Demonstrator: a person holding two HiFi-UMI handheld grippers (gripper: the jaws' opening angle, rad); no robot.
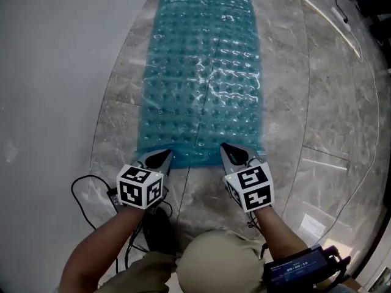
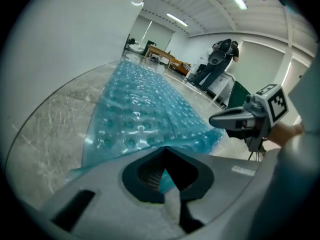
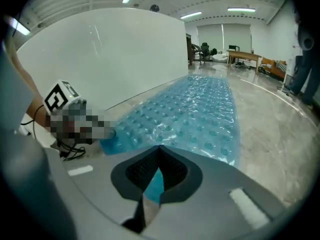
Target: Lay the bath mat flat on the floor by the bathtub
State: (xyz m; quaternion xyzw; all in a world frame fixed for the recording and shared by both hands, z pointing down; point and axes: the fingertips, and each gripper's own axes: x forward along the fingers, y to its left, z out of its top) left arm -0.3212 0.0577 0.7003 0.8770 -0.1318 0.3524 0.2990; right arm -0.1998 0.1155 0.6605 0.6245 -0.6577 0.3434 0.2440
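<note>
Left gripper (image 1: 164, 156): clenched on near left corner of bath mat (image 1: 204, 72). Right gripper (image 1: 230, 149): clenched on its near right corner. Lying lengthwise on stone floor (image 1: 293, 115) beside white bathtub (image 1: 55, 72).

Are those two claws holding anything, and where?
Both hold the blue bath mat by its near edge: left gripper at the left corner, right gripper at the right.

A small screen (image 1: 296, 267), strapped on the wrist just behind the right gripper (image 1: 229, 150), is showing pale timer-like digits, too blurred to be reading surely. The marker cube (image 1: 249, 188) on that gripper is bearing only black-and-white square patterns.
</note>
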